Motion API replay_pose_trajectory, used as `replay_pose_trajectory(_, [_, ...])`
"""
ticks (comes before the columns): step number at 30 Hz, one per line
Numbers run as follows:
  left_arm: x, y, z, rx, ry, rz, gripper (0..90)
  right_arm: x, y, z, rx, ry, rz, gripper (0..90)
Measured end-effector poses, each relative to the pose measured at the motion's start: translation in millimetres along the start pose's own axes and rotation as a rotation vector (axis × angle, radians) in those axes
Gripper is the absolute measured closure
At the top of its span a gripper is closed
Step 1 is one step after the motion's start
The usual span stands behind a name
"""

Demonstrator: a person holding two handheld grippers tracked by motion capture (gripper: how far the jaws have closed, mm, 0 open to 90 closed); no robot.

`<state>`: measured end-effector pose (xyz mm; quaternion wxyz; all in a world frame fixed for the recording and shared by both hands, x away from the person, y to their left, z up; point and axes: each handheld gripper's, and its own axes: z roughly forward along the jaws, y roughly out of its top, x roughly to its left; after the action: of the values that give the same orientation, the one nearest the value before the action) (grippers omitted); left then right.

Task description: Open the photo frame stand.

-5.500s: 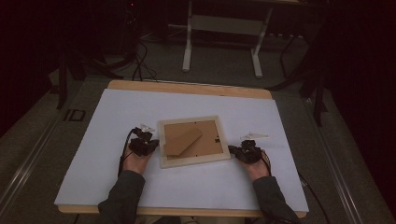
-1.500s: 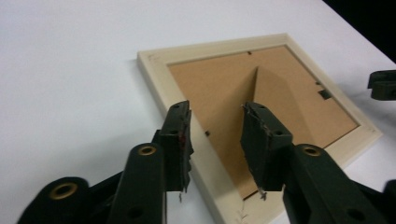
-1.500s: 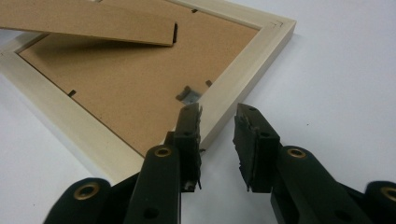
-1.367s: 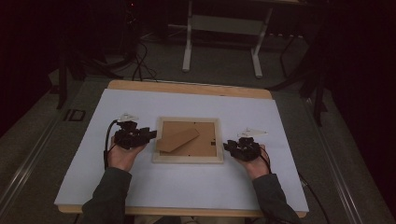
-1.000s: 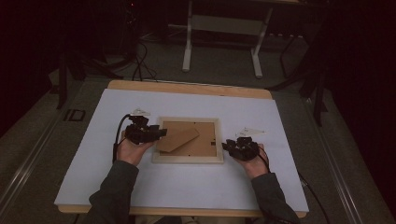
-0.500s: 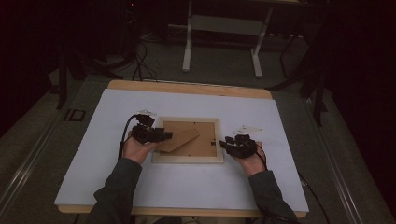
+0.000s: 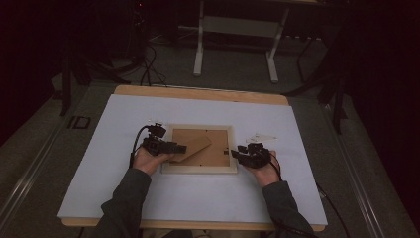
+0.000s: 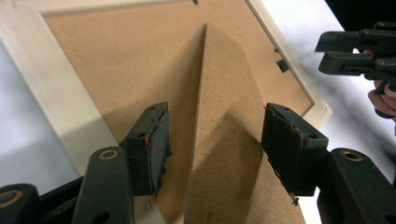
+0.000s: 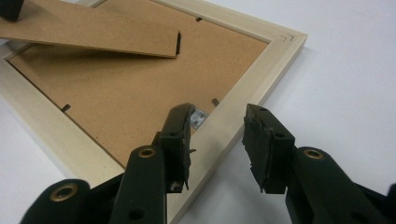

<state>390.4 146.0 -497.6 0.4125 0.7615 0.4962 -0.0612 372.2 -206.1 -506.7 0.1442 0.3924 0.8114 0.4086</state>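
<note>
A dim room with cables and a metal stand on the floor surrounds a wooden table (image 7: 198, 92) covered by a white sheet. Near the middle of the sheet a pale wooden picture frame (image 7: 200, 169) lies face down, its brown fibreboard backing up, with the hinged easel stand (image 7: 195, 147) slanting across it.

The left gripper (image 8: 212, 140) hangs over the frame's left part, jaws spread wide on either side of the easel stand's lower end, clamping nothing. The right gripper (image 9: 217, 140) sits at the frame's right rail, jaws parted astride that rail, one inside over the backing by a small metal tab (image 9: 198, 116), one outside over the sheet; it too grips nothing.

The step looks like steadying the frame while taking up the stand. Next, the right jaws would need to close on the rail, and the left ones on the stand's thin edge, squarely, without slipping.
</note>
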Motion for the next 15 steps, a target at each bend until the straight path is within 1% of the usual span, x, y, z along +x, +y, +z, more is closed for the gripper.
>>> replay_pose_trajectory(2, [0.8,0.8,2.4,0.01,-0.026,-0.016,46.5,-0.3,-0.3,0.0,-0.001,0.0,0.0,60.8])
replay_pose_trajectory(6, [0.6,2.7,6.0,0.021,-0.064,-0.024,51.9,-0.7,-1.4,0.0,0.001,0.0,0.003,60.6])
replay_pose_trajectory(9, [-2.1,5.7,6.2,0.019,-0.062,-0.024,53.7,-1.2,-2.3,-0.1,0.001,0.001,0.002,60.4])
replay_pose_trajectory(11, [-2.9,8.3,4.0,0.017,-0.068,-0.027,55.6,-1.3,-2.5,-0.3,0.002,0.002,0.002,60.3])
replay_pose_trajectory(12, [-3.4,9.5,3.3,0.012,-0.07,-0.031,56.3,-1.5,-2.6,-0.2,0.002,0.002,0.001,60.3])
replay_pose_trajectory(15, [-4.6,13.7,2.1,0.022,-0.072,-0.047,57.7,-1.3,-2.7,0.3,-0.001,0.003,0.003,60.2])
